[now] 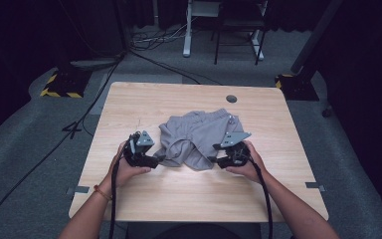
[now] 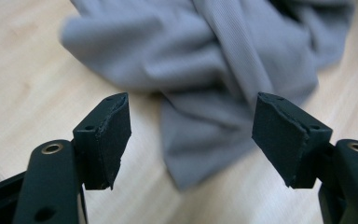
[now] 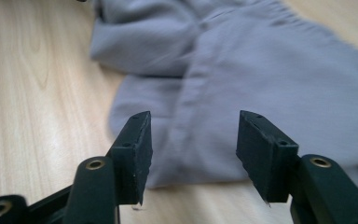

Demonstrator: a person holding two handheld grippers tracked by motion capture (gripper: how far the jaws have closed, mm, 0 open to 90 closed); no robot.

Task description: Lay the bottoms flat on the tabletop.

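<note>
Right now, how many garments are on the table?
1: a crumpled grey garment at the table's centre, between both open tools. Its folds could hide something smaller.

We see the left gripper (image 2: 191, 140) with jaws spread wide apart. Ahead lies crumpled grey cloth (image 2: 214, 70) on the wooden table (image 2: 23, 84), unpinched.

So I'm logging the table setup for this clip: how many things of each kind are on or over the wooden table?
Crumpled grey fabric garment: 1
Black hand-held two-jaw grippers: 2, the left gripper and the right gripper, both with fingers open
Total: 3
</note>
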